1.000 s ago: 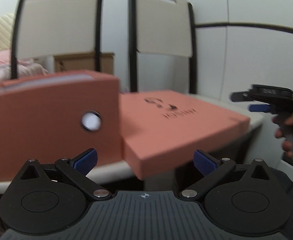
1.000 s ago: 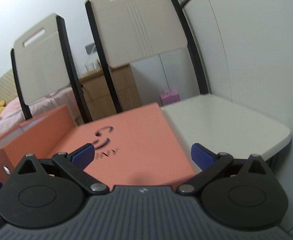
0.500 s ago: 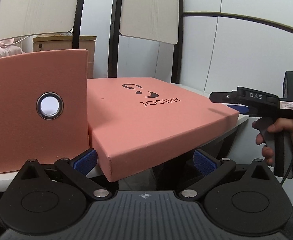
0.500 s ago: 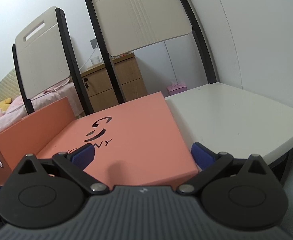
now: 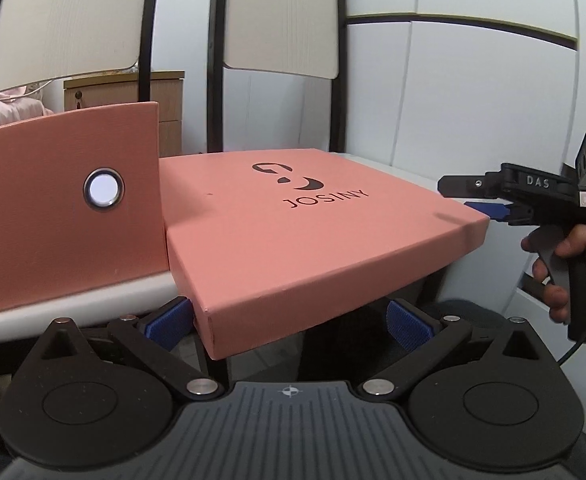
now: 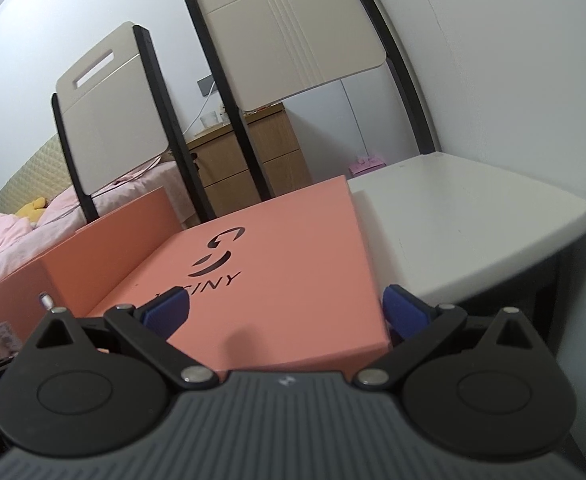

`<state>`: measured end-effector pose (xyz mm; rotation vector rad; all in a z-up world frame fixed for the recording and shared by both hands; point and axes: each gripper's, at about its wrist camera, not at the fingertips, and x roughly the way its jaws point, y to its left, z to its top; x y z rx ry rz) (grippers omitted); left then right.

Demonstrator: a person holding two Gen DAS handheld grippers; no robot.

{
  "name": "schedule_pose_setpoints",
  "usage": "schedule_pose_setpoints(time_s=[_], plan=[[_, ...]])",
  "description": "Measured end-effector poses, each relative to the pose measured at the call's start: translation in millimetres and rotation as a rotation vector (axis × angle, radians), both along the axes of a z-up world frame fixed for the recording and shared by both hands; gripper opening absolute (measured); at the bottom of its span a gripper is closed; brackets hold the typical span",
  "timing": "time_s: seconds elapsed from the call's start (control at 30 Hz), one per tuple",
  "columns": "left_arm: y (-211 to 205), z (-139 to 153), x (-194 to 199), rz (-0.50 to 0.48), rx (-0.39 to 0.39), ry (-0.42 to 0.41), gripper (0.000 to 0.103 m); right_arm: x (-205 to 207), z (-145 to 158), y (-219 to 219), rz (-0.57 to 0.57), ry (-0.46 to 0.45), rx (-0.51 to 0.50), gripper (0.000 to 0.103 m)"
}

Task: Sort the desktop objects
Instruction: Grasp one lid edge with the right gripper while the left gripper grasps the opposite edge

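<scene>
Box base (image 5: 65,216), salmon with a metal eyelet, stands at the left on the white table (image 6: 453,216); its lid (image 5: 317,232) lies just right, near corner overhanging, likely for reach. Left gripper (image 5: 289,320) spreads wide below that corner, empty. Right gripper (image 6: 285,308), far right, gapes wide over the lid's near edge, holding nothing.

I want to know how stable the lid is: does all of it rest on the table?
No, in the left wrist view the lid's near corner juts past the table edge.
</scene>
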<state>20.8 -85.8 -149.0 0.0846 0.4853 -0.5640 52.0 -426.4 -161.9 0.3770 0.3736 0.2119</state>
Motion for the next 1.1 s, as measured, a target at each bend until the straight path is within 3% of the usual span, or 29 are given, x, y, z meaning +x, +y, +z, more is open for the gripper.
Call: schedule_pose_setpoints(time_s=[0.07, 0.27, 0.4, 0.47, 0.6, 0.73, 0.8, 0.87, 0.93, 0.97, 1.1], plan=[[3.8, 0.9, -13.1, -0.033, 0.01, -0.003, 0.103, -16.3, 1.0, -5.8, 0.014, 0.01, 0.02, 0.103], [32.9, 3.6, -4.4, -0.038, -0.111, 0.072, 0.103, -43.8, 2.9, -32.8, 0.023, 0.036, 0.153, 0.103], [59.5, -5.1, 34.5, 0.005, -0.322, 0.275, 0.103, -23.5, 5.5, -56.6, -0.045, 0.082, 0.202, 0.103], [71.5, -12.9, 52.6, 0.003, -0.437, 0.379, 0.103, -6.3, -2.3, -66.3, 0.0, 0.126, 0.273, 0.103], [64.8, -21.8, 68.9, 0.022, -0.429, 0.428, 0.103, 22.2, -25.7, -73.3, 0.048, 0.211, 0.39, 0.103], [53.9, -28.0, 83.2, -0.018, -0.474, 0.501, 0.102, 35.1, -40.3, -75.7, 0.08, 0.246, 0.481, 0.103], [48.2, -28.3, 85.9, -0.045, -0.486, 0.513, 0.098, 38.0, -44.5, -76.7, 0.094, 0.248, 0.525, 0.103], [44.7, -27.9, 86.7, -0.064, -0.495, 0.516, 0.086, 38.1, -44.9, -75.8, 0.113, 0.247, 0.565, 0.102], [43.0, -26.9, 85.8, -0.076, -0.505, 0.52, 0.086, 36.4, -40.3, -72.3, 0.134, 0.245, 0.571, 0.089], [43.9, -26.6, 85.6, -0.075, -0.513, 0.523, 0.085, 34.9, -35.9, -69.5, 0.131, 0.251, 0.556, 0.088], [52.4, -17.3, 82.5, -0.078, -0.561, 0.494, 0.082, 24.8, -19.0, -62.7, 0.087, 0.272, 0.482, 0.069]])
